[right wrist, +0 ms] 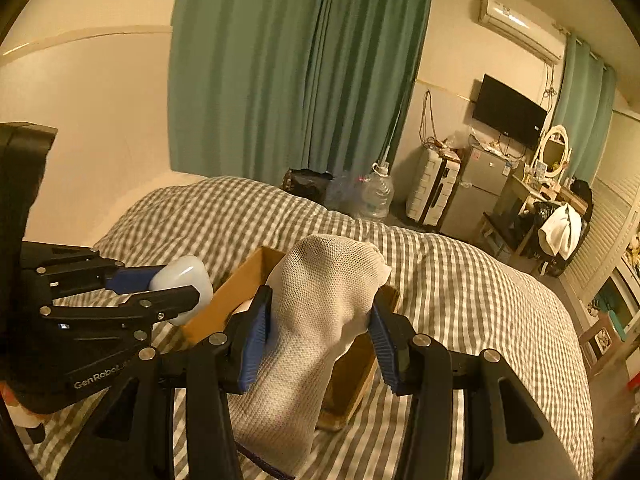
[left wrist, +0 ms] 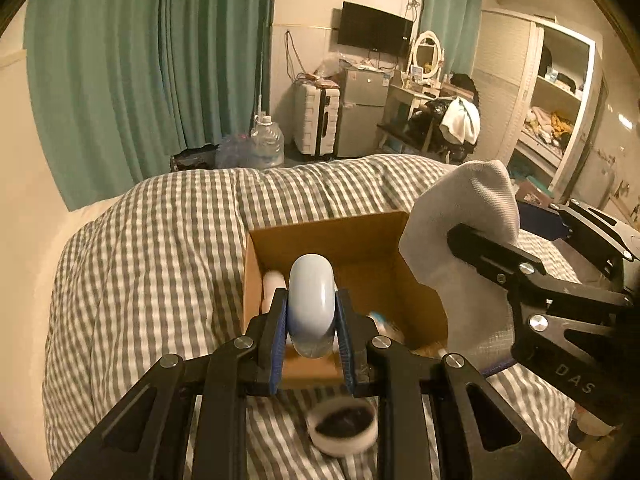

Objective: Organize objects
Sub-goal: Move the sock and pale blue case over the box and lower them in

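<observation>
Mid-task, by my reading: the cardboard box point(left wrist: 384, 240) at frame centre on the checked bed point(left wrist: 160, 240) already holds a few items. The left hand-held gripper point(left wrist: 312, 320) pinches a smooth, rounded pale-blue case point(left wrist: 312, 296) above it. At right, the right hand-held gripper point(right wrist: 320, 320) clamps a soft knitted sock point(right wrist: 320, 280). A round tin point(left wrist: 344, 428) lies outside, low in frame.

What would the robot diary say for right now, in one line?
left gripper: shut on mouse | right gripper: shut on sock | both over box on bed
</observation>
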A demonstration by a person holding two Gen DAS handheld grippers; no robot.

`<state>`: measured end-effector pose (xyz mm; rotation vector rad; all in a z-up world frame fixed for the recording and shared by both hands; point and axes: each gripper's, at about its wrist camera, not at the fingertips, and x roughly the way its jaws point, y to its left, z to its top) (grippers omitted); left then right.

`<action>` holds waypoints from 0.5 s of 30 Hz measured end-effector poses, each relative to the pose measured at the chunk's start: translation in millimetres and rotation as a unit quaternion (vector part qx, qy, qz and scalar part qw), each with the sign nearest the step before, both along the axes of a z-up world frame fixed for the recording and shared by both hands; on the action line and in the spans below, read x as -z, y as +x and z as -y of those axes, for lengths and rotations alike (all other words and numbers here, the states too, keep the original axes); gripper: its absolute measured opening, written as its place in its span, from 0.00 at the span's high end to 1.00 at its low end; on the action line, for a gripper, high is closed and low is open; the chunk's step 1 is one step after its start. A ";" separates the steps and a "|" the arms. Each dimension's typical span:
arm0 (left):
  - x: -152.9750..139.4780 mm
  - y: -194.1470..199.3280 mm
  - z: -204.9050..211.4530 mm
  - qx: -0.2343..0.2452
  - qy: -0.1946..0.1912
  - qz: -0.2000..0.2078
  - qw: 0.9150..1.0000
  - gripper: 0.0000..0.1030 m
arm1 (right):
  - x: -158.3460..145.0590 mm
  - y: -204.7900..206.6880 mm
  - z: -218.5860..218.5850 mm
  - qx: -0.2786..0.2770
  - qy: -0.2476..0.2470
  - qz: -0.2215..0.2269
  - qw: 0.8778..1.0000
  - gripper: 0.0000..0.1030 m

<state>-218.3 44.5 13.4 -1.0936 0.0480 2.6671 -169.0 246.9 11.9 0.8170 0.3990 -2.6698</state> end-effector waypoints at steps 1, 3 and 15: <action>3.1 -8.2 -1.6 0.000 -0.002 0.002 1.000 0.78 | 3.6 -12.3 1.0 0.002 0.001 0.005 1.000 0.55; 14.0 -29.3 -4.3 0.001 -0.003 0.010 1.000 0.78 | 12.9 -35.2 1.5 0.006 0.003 0.015 1.000 0.55; 82.5 -104.6 -20.4 0.019 -0.003 0.045 0.999 0.78 | 95.3 -133.5 -2.9 0.027 0.024 0.063 0.997 0.55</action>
